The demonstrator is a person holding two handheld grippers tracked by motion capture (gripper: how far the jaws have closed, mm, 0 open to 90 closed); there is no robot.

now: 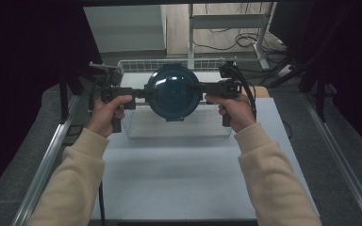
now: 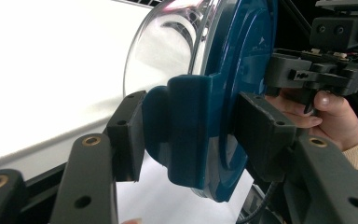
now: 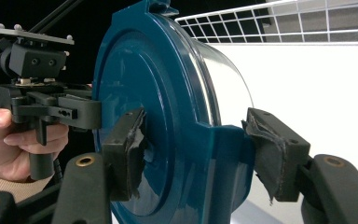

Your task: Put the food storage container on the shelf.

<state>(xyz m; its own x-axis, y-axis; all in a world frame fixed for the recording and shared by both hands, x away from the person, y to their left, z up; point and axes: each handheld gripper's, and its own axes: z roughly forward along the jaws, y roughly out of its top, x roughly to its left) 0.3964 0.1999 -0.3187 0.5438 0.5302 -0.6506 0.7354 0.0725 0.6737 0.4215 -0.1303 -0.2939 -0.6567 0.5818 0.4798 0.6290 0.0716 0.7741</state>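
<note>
Round clear-walled container w/ dark blue plastic lid (image 1: 173, 92) was clamped at opposite clip tabs by left gripper (image 1: 147, 92) & right gripper (image 1: 201, 89), held above white wire basket (image 1: 136, 127); lift seemed done, set-down left.

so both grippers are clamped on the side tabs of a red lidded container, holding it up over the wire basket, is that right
Not quite: the container has a dark blue lid on a clear body, not red, as the right gripper view shows. The rest holds: the left gripper and right gripper clamp its side tabs above the wire basket.
</note>
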